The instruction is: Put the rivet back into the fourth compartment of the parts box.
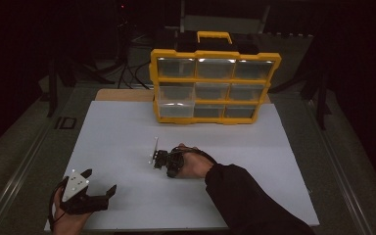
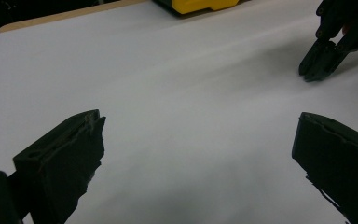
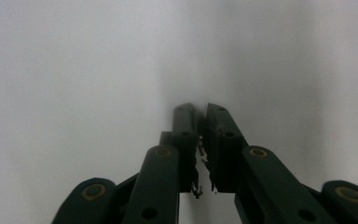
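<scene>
Dim room, with a white surface (image 1: 127,132) lit against dark surroundings. At its far edge stands a yellow organizer case (image 1: 210,85), upright, with clear drawer fronts and a yellow handle on top. Near the middle of the surface, in front of the case, the right gripper (image 1: 157,157) is clenched, its tips down at the surface; whether it pinches anything I cannot tell. Well nearer than the case, at the surface's near left corner, the left gripper (image 1: 99,183) rests with jaws spread wide, holding nothing.

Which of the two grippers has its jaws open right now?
The left gripper, at the white board's near left corner: its jaws stand wide apart over bare board. The right gripper, mid-board, has its jaws closed together.
</scene>
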Motion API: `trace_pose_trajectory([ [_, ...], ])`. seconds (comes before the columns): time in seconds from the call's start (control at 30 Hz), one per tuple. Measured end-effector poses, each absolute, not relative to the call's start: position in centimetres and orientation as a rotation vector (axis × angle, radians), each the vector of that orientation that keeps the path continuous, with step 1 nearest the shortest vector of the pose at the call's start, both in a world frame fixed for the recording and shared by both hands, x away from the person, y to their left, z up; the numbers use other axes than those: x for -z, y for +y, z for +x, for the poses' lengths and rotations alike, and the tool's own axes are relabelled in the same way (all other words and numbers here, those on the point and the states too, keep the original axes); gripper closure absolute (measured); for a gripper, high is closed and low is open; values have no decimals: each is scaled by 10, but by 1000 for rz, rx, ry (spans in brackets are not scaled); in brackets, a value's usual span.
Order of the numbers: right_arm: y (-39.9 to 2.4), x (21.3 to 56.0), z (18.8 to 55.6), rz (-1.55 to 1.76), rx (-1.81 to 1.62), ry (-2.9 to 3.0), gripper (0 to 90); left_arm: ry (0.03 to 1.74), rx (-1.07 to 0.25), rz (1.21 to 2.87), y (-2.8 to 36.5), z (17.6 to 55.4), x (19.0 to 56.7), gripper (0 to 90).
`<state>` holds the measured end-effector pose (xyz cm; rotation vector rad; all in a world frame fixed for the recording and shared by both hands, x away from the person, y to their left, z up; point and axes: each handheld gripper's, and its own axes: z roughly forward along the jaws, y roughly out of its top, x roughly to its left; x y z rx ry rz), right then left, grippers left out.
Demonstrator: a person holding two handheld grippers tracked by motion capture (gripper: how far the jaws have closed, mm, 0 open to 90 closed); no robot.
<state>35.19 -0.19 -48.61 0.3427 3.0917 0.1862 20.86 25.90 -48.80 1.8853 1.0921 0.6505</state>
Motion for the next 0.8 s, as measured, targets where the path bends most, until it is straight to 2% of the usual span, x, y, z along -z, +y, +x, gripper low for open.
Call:
trace_pose_trajectory([
  [0.4, -8, 479, 355, 359, -225, 3084, 834, 1093, -651, 1884, 259, 209, 488, 28],
  [0.8, -24, 445, 364, 385, -325, 3051, 834, 1094, -650, 1886, 259, 209, 488, 28],
])
